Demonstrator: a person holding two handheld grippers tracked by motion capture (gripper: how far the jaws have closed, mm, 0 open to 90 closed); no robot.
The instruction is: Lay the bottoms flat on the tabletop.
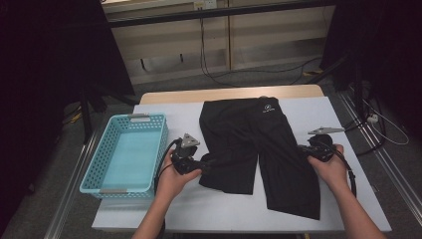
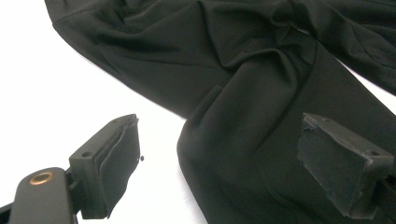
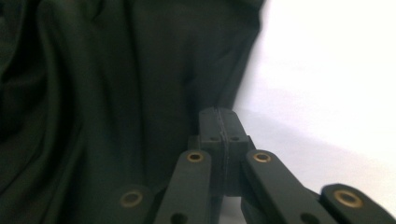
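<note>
My left gripper (image 1: 208, 162) spread wide over the black shorts (image 1: 259, 149) edge, my right gripper (image 3: 219, 122) pressed together at their other side

Matt black cloth shorts (image 1: 259, 144)

Two bare forearms at the bottom of the high view, no sleeves visible. Left gripper (image 1: 206, 162): black body, grey three-cornered plate on top, black cable looping at its left. Right gripper (image 1: 301, 148): black, a grey plate at its upper right, a cable trailing along the wrist. Black linkage arms with brass-coloured rivets low in both gripper views. Blocky black pads (image 2: 117, 158) with rough, worn faces and small screw holes.
</note>
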